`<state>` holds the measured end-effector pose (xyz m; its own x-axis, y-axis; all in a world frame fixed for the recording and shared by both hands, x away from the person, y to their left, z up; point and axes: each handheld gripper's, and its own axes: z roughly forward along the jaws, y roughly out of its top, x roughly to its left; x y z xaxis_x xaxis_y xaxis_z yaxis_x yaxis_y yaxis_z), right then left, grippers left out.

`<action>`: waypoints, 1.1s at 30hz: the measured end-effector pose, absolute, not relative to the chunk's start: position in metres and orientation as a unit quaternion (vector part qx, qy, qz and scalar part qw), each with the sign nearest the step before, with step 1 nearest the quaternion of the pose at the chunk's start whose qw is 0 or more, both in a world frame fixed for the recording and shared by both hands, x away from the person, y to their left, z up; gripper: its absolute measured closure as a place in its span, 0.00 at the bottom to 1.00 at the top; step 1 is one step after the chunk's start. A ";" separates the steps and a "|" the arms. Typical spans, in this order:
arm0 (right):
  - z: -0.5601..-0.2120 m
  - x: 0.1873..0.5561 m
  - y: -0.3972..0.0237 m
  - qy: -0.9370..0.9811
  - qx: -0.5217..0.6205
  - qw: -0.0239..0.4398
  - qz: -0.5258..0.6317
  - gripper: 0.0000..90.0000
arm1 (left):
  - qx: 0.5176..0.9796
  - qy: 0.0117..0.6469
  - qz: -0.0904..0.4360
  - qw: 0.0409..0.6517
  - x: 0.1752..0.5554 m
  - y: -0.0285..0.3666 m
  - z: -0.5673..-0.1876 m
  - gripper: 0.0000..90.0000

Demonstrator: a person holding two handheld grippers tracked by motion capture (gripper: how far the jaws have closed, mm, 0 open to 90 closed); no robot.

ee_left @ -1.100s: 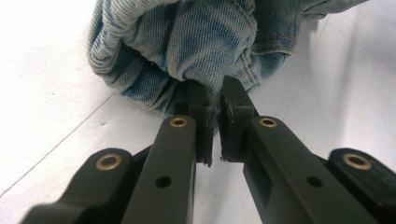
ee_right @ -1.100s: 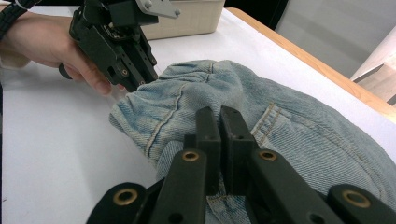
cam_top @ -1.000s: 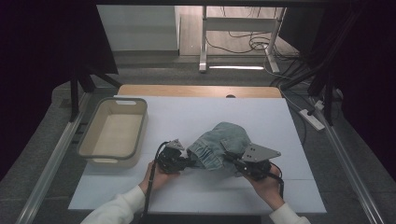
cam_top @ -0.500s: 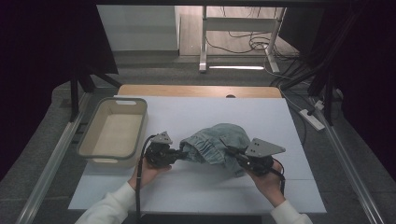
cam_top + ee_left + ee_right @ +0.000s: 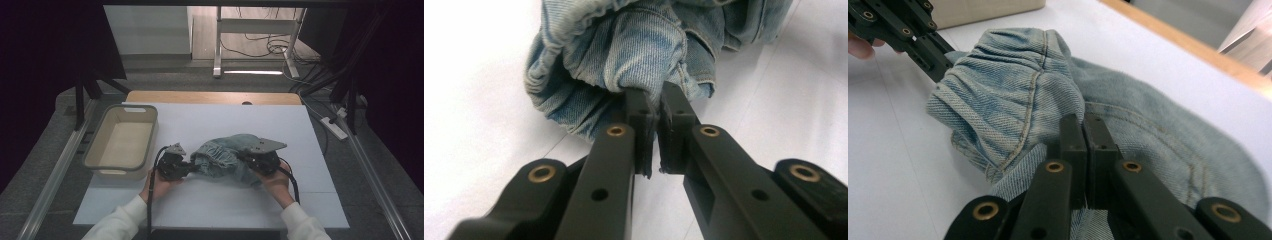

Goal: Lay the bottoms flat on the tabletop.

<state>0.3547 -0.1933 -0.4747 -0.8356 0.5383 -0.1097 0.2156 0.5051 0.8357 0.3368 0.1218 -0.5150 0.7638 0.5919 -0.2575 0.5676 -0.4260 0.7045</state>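
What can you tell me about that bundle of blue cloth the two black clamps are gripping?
The denim garment is light, washed-out blue with tan stitched seams and a gathered, puckered band. It lies bunched in a rumpled heap on the white table, right of the beige bin. The left gripper is shut on a fold at one end; the right gripper is shut on the cloth at the other. What kind of garment it is cannot be told.

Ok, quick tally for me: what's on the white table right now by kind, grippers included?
Denim garment: 1, bunched, gripped at both sides
Beige plastic bin: 1, at the table's left edge
Grippers: 2, left gripper and right gripper, both clamped on the denim
Total: 4
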 end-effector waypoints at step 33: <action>-0.488 0.314 -0.158 0.887 0.152 0.213 0.379 0.74 | 0.839 0.355 0.012 0.413 0.340 0.124 -0.518 0.94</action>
